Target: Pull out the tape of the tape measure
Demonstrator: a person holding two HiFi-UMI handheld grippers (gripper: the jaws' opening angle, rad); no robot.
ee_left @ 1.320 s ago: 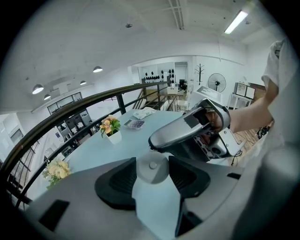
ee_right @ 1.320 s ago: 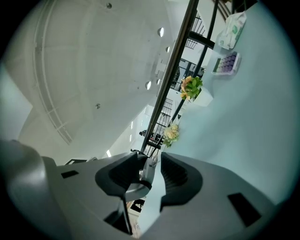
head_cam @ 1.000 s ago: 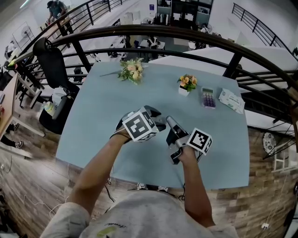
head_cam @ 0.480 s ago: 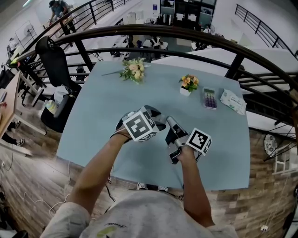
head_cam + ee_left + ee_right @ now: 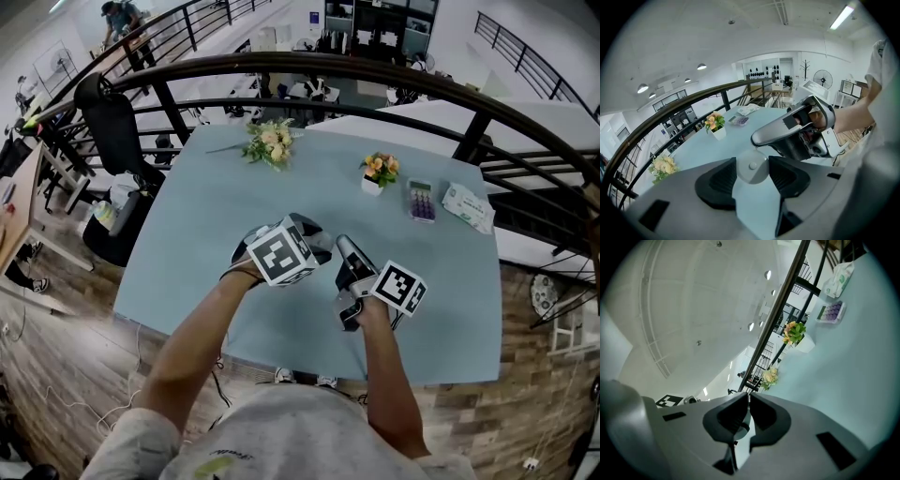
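Left gripper view: left tool [image 5: 752, 175] clamps tape measure [image 5: 750, 164]; right tool [image 5: 748, 398] (jaws just closing) nips its rim.

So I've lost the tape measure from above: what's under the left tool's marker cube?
From above, the marker cube covers whatever is beneath it. The left tool's own view shows a round pale tape measure held between its jaws.

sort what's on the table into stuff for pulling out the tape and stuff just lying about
For the job: tape measure, clamped in the left gripper; right gripper, jaws just been closing, nearly together, nothing clearly seen between them.
Lying about: flower bunch, small potted flowers, calculator, tissue pack.
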